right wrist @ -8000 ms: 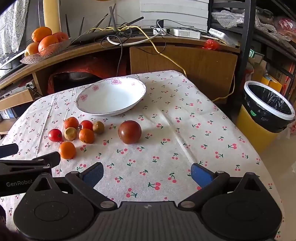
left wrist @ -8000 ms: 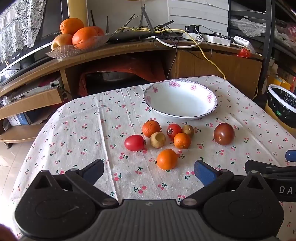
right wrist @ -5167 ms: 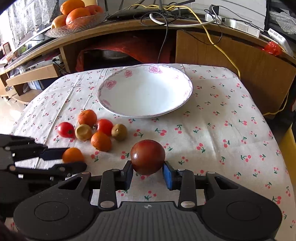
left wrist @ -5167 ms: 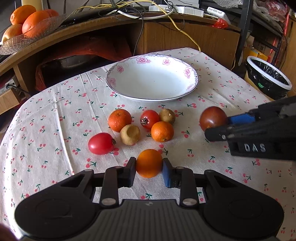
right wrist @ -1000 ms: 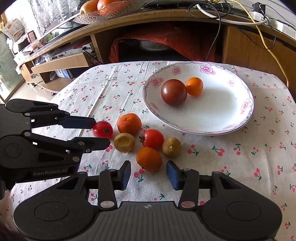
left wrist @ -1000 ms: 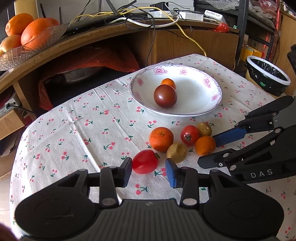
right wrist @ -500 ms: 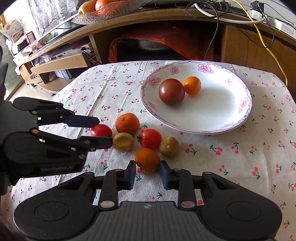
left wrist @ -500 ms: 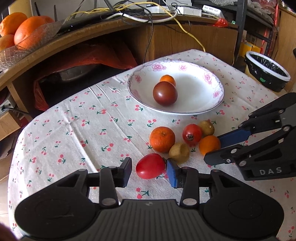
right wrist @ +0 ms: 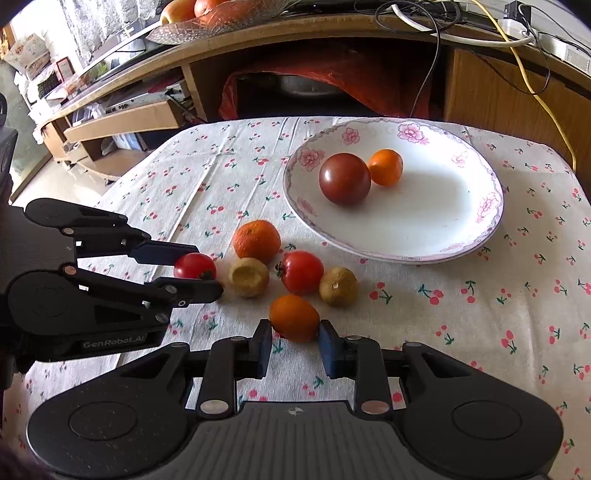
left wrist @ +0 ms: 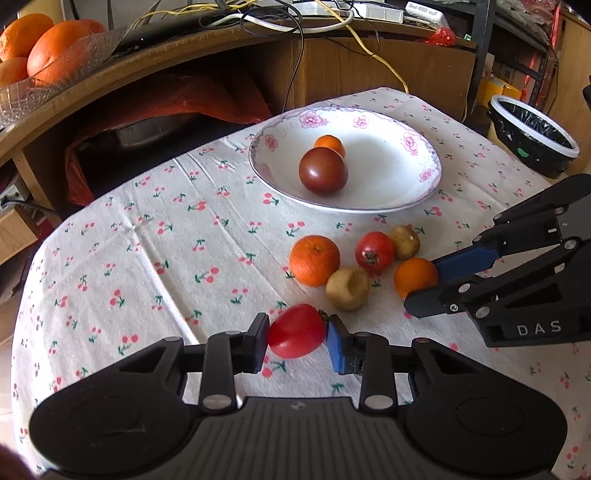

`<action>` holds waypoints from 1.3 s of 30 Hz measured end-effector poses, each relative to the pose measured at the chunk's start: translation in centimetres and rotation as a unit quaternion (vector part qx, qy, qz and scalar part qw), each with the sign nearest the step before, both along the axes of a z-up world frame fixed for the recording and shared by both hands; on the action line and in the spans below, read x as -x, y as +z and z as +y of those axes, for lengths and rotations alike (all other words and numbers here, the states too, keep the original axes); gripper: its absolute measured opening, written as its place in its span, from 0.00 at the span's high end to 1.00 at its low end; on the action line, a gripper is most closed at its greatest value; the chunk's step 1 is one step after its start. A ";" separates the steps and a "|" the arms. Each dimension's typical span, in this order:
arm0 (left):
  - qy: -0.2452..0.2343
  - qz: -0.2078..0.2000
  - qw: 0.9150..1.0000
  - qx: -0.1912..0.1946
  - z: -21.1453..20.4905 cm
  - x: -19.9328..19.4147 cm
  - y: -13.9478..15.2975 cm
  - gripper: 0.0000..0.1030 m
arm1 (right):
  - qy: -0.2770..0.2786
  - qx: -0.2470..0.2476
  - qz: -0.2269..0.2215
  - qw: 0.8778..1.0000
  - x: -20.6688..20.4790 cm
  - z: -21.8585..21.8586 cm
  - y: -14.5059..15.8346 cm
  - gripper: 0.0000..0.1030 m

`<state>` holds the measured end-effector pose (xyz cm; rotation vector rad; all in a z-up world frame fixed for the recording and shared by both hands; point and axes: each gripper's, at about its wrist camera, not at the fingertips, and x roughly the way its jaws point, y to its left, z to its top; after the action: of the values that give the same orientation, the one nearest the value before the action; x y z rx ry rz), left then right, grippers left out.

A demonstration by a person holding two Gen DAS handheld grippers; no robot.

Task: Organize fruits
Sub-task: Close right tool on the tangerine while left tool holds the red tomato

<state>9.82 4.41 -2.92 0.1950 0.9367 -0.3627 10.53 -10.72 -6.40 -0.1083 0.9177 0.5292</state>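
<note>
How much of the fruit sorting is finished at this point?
Two fruits lie in the bowl: a dark tomato and a small orange. The left gripper clamps a red tomato; the right gripper clamps an orange. Four more fruits wait on the tablecloth.

A white tablecloth (left wrist: pixel 155 236) printed with small red cherries is covering the table. Behind it a curved wooden shelf unit (left wrist: pixel 369 62) is standing, with a tangle of black, white and yellow cables (left wrist: pixel 295 18) lying on its top beside a white power strip (left wrist: pixel 376 13). A red cloth (left wrist: pixel 177 103) is draping over something metallic in the shelf's open lower space. A bin lined with a black bag (left wrist: pixel 532 144) is sitting on the floor off the table's right side. In the right wrist view, lace curtain fabric (right wrist: pixel 92 26) is hanging at the upper left.
</note>
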 end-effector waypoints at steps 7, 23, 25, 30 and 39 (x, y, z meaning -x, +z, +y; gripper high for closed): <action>-0.024 0.014 1.000 0.008 -0.5 1.7 0.3 0.60 | 0.011 0.019 0.015 1.000 1.9 -1.1 0.2 0.78; -0.053 0.012 0.999 -0.002 -1.0 2.3 0.0 0.52 | 0.025 0.027 0.003 0.999 2.2 -1.3 -0.1 0.68; -0.055 0.011 0.998 -0.004 -0.9 2.4 0.0 0.49 | 0.026 0.028 0.001 0.999 2.2 -1.2 -0.1 0.67; -0.058 0.007 0.998 -0.008 -0.9 2.6 0.1 0.48 | 0.027 0.031 -0.002 0.999 2.2 -1.0 -0.2 0.64; -0.058 0.004 0.998 -0.009 -0.9 2.5 0.0 0.49 | 0.027 0.029 0.000 0.999 2.1 -1.0 -0.2 0.64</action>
<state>7.28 3.47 -2.90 0.2649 0.9379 -0.4635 8.43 -11.73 -6.62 -0.1853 0.9317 0.5527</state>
